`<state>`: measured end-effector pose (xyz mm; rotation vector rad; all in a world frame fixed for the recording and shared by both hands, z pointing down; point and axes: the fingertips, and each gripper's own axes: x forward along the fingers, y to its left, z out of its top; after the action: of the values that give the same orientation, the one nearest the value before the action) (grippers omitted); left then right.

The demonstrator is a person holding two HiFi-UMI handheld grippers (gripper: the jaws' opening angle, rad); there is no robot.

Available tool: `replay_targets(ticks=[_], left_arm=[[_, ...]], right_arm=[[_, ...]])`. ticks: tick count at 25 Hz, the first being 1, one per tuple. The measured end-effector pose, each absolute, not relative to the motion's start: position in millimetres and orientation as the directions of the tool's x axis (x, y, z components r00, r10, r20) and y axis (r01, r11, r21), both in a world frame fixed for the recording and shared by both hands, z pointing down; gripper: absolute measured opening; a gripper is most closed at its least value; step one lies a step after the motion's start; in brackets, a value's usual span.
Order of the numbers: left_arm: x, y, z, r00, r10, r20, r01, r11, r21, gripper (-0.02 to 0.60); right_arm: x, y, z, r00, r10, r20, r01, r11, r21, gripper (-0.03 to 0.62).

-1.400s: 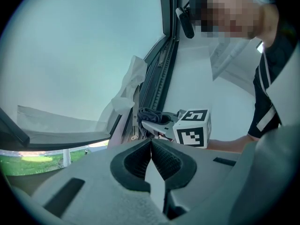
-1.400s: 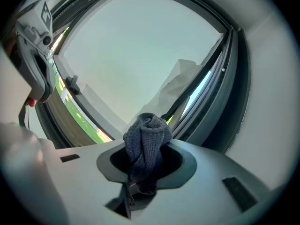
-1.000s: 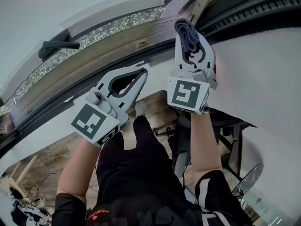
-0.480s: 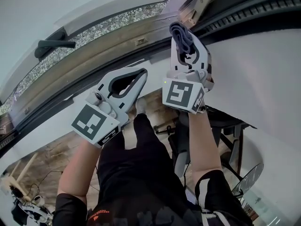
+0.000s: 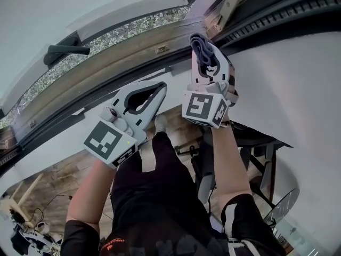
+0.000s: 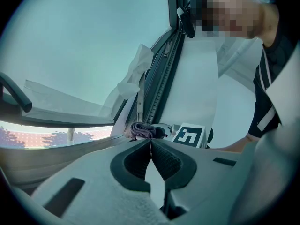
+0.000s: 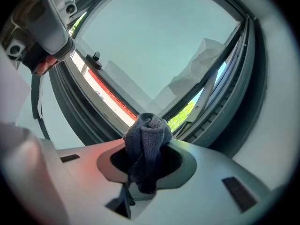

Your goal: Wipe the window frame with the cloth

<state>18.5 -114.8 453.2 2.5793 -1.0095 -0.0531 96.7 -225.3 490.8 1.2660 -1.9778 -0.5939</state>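
While the right gripper [image 5: 208, 55] was clamped on the grey cloth [image 5: 199, 41], the wad stood at about 12 o'clock from the middle of the head view. It was up against the lower edge of the window frame [image 5: 128, 55], near the corner where a dark track [image 5: 282, 15] ran off toward 2 o'clock. Whether the fabric actually pressed on the frame could not be told. In the right gripper view the cloth [image 7: 147, 137] merely overlapped the frame bars behind it. The left gripper [image 5: 161, 87] hung at 8 o'clock from the right one, jaws closed together on nothing, tips aimed toward 1 o'clock and apart from the frame.

The likeliest trouble came from how little cloth stood proud of the jaw tips. A stroke taken at too flat an angle would probably scrape hard plastic along the frame instead of fabric. Friction at the corner fittings could also tug the fold out of the grip. A sweep toward 9 o'clock risked knocking the idle left gripper, which sat just beside.

The cloth was rolled into a narrow bundle with its long axis along the jaws, roughly 6 to 12 o'clock in the head view and leaning slightly toward 11. Its rounded end pointed at the frame, and its tail trailed back through the jaw opening.
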Motion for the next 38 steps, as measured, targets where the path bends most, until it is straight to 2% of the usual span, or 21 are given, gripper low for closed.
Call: replay_targets(ticks=[8,16,27,38], left_arm=[[17.8,-111.4,425.7,0.742,-0.667,0.07,-0.651,-0.69,0.316,0.02],[12.3,-101.9,377.8,0.735,-0.677,0.04,-0.662,-0.704,0.256,0.02],[14.0,-106.1,299.0,0.739,-0.671,-0.051,-0.658,-0.737,0.154,0.021],[32.8,-112.5,228.5,0.758,-0.632,-0.159,-0.633,-0.772,0.054,0.02]], right_arm=[[88.4,-216.5,440.8,-0.332,-0.907,0.259,-0.608,0.416,0.676,0.103],[85.0,-201.7,327.1,-0.385,-0.918,0.092,-0.671,0.347,0.655,0.103],[88.1,-177.5,166.0,-0.41,-0.892,-0.189,-0.705,0.179,0.686,0.103],[99.9,-163.0,59.7,-0.399,-0.843,-0.361,-0.716,0.041,0.697,0.103]])
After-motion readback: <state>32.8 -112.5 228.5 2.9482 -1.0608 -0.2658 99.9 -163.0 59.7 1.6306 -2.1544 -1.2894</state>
